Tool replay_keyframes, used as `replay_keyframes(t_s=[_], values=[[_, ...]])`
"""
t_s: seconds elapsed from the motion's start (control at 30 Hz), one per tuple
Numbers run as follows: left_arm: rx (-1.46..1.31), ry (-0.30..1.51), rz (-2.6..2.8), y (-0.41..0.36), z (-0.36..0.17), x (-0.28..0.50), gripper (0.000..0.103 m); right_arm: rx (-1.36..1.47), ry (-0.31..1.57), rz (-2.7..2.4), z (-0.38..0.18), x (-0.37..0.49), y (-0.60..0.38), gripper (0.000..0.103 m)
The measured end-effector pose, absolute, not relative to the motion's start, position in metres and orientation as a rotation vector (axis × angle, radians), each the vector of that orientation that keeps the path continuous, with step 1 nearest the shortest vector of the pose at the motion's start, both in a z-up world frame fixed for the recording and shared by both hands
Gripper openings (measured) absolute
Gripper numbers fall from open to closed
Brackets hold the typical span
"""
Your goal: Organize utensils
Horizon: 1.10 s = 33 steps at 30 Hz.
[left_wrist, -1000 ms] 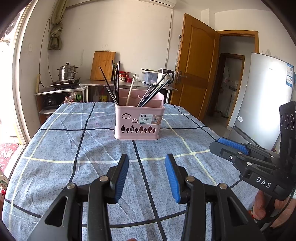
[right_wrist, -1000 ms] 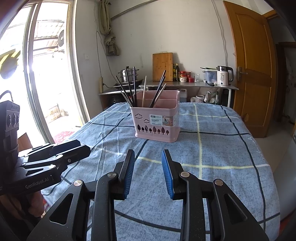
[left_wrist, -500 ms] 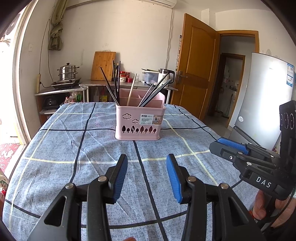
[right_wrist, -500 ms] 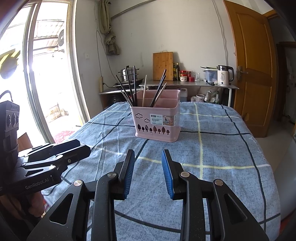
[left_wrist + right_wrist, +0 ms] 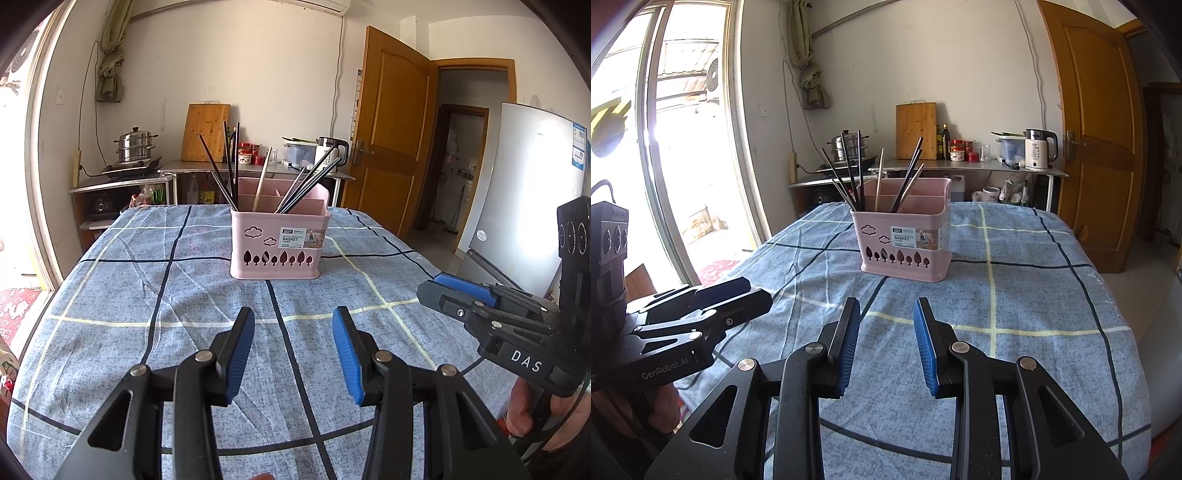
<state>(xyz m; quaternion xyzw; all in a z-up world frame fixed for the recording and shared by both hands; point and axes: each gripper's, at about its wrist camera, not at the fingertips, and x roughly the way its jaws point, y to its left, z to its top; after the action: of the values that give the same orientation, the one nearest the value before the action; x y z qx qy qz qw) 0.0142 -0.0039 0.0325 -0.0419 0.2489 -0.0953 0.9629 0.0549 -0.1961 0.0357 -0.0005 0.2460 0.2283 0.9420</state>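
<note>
Two grippers hover open and empty over the near edge of my table (image 5: 110, 302): the left gripper (image 5: 293, 354) and the right gripper (image 5: 884, 343). Almost nothing has changed over the last second; my left view has only nudged slightly. The pink basket (image 5: 279, 240) sits near the table's middle, chopsticks (image 5: 225, 166) already standing inside. I judge the organizing essentially finished.

"BASKET" on pink caddy (image 5: 279, 242) label, "DAS" on right gripper (image 5: 458, 291), "GenRobot.AI" on left gripper (image 5: 738, 295)
</note>
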Motion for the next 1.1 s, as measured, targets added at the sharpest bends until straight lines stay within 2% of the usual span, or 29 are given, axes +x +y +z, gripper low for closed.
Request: replay_keyframes(t_s=[1.1], values=[[-0.067, 0.512, -0.182, -0.0079, 0.0279, 0.0140, 0.046, -0.001, 0.513, 0.465, 0.0321, 0.0570, -0.1959, 0.031]])
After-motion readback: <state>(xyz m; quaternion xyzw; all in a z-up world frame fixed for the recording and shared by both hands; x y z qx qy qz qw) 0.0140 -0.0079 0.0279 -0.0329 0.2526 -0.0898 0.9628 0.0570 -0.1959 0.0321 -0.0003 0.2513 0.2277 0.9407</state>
